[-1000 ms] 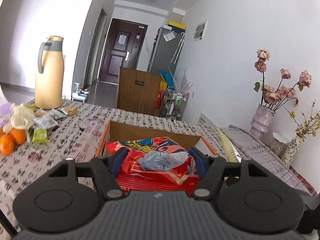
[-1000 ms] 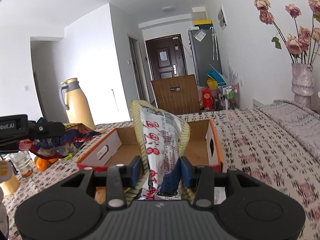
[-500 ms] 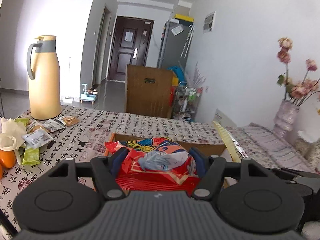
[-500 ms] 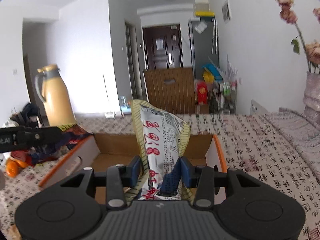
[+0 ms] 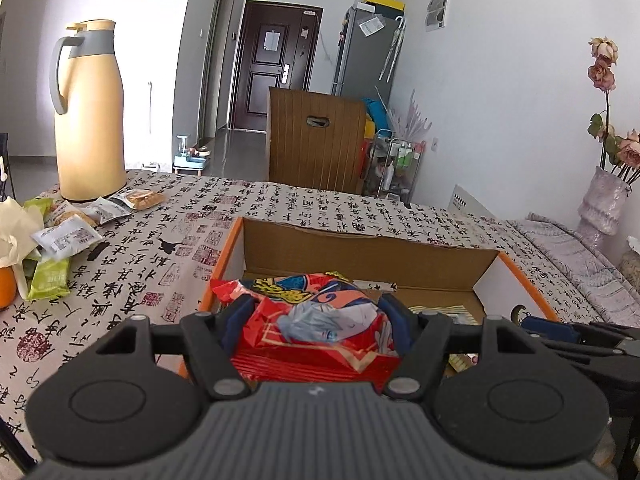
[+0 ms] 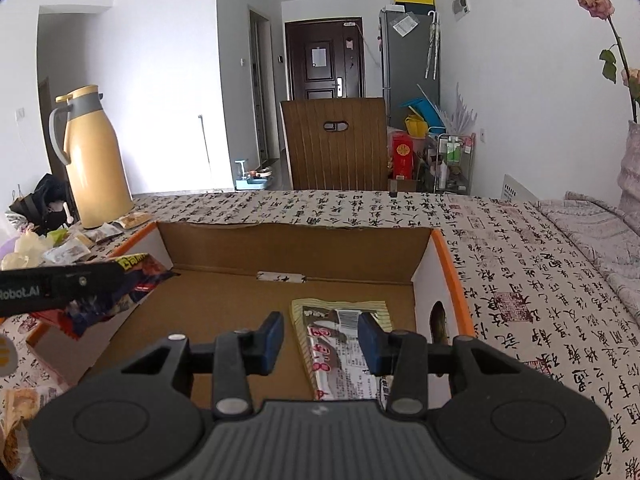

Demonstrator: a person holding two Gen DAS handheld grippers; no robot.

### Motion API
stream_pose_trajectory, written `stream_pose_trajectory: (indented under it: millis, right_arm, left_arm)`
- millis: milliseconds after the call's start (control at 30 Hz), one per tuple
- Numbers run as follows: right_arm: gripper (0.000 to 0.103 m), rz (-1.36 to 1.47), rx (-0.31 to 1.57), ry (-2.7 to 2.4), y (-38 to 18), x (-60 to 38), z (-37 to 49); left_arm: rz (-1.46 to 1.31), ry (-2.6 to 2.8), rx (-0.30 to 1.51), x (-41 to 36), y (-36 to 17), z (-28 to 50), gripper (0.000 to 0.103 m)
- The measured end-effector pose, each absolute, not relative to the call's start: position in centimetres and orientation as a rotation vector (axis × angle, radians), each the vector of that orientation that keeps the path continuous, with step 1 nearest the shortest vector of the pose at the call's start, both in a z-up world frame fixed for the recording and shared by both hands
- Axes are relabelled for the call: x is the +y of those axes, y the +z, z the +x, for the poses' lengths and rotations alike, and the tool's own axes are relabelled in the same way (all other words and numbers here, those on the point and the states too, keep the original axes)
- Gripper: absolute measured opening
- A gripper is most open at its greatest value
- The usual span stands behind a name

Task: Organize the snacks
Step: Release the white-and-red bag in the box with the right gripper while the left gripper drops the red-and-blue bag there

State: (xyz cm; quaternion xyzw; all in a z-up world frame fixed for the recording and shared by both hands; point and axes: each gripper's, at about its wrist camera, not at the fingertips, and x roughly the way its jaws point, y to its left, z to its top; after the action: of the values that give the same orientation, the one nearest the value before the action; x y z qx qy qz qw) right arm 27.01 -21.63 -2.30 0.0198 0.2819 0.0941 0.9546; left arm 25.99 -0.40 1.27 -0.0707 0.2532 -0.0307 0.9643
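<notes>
Far left of the worktop (image 5: 168, 240): loose small snack packets (image 5: 68, 236) lie beside the yellow thermos jug (image 5: 90, 116), with an orange (image 5: 6, 292) at the frame edge. None of these are sorted yet.

Left gripper (image 5: 316, 316): it is clamped on the red crisp bag (image 5: 320, 328), both blue pads pressing its crumpled sides. Its jaws have just been opening a little, but the bag is between them and looks gripped, not dropped. Compared with a second ago the gripper has come forward and down, so the bag now hangs over the near left corner of the cardboard box (image 5: 360, 248) rather than short of it. From the right wrist view the same bag (image 6: 120, 292) pokes over the box's left wall.

Centre: the box floor is mostly bare cardboard, with one strip of tape at the back.

Right gripper (image 6: 320, 338): the big change is here. A second ago and half a second ago it held the white-and-yellow snack packet (image 6: 344, 340) upright between its pads. Now that packet lies flat on the box floor, right of centre, and the jaws stand apart around its near end, neither pad visibly pressing it. The gripper reads as empty.

Judgement: one snack is delivered and the second looks about to follow. The left gripper probably needs to release over the free left half, clear of the packet. The loose pile by the jug remains.
</notes>
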Motion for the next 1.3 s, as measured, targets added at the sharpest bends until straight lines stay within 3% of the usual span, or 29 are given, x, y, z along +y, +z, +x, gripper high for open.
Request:
stream_pose_trajectory:
  millis: [33, 67, 100, 133, 167, 333, 800, 1300]
  right_arm:
    - [0.044, 0.041, 0.572, 0.19, -2.2, -21.6, 26.9]
    - [0.056, 0.044, 0.568, 0.189, -2.2, -21.7, 26.8]
    - [0.064, 0.047, 0.561, 0.185, -2.1, -21.8, 26.6]
    - [0.081, 0.05, 0.553, 0.179, -2.0, -21.8, 26.3]
    - [0.091, 0.052, 0.541, 0.174, -1.8, -21.9, 26.1]
    - [0.102, 0.077, 0.513, 0.177, -1.4, -22.4, 25.6]
    - [0.103, 0.087, 0.491, 0.169, 0.0, -22.8, 25.0]
    - [0.103, 0.073, 0.434, 0.173, 3.2, -23.3, 18.8]
  left_arm:
    - [-0.145, -0.061, 0.506, -0.4, 1.3, 25.9, 0.074]
    - [-0.148, -0.054, 0.495, -0.2, 1.3, 25.7, 0.08]
    - [-0.151, -0.054, 0.489, -0.2, 1.5, 25.6, 0.09]
    - [-0.159, -0.052, 0.482, 0.0, 1.5, 25.5, 0.096]
    - [-0.163, -0.046, 0.475, 0.1, 1.6, 25.4, 0.103]
    - [-0.16, -0.037, 0.479, 0.1, 1.7, 25.3, 0.103]
    - [-0.154, -0.041, 0.449, -0.4, 3.5, 24.0, 0.103]
    - [-0.126, -0.061, 0.36, -1.4, 8.1, 17.9, 0.103]
